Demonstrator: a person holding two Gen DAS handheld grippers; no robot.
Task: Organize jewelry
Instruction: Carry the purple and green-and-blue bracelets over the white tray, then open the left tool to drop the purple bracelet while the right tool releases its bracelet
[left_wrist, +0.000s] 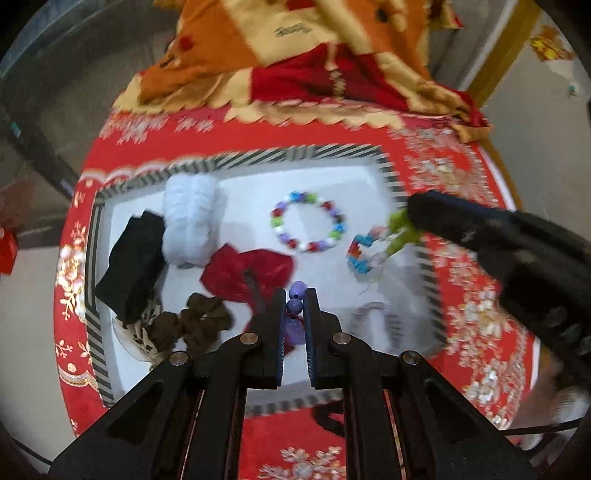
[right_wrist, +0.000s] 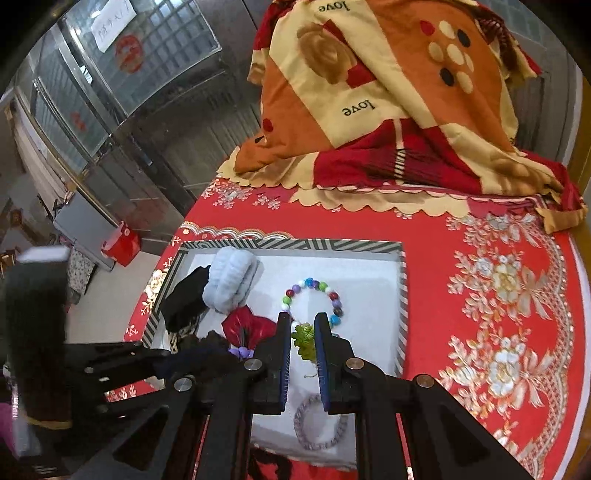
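A striped-rim tray (left_wrist: 258, 157) with a white floor lies on the red table; it also shows in the right wrist view (right_wrist: 295, 244). My left gripper (left_wrist: 294, 295) is shut on a purple beaded piece (left_wrist: 295, 305) above the tray's near side. My right gripper (right_wrist: 303, 321) is shut on a green-leaf ornament (right_wrist: 304, 341) with a blue, red and white bead strand (left_wrist: 360, 251) hanging from it, over the tray's right side. A multicoloured bead bracelet (left_wrist: 308, 227) lies in the tray's middle.
In the tray: a pale blue scrunchie (left_wrist: 194, 218), a black cloth (left_wrist: 133, 266), a red bow (left_wrist: 247, 273), a brown scrunchie (left_wrist: 195, 325), a grey braided band (right_wrist: 320, 424). An orange-red blanket (right_wrist: 388, 92) is piled at the table's far side.
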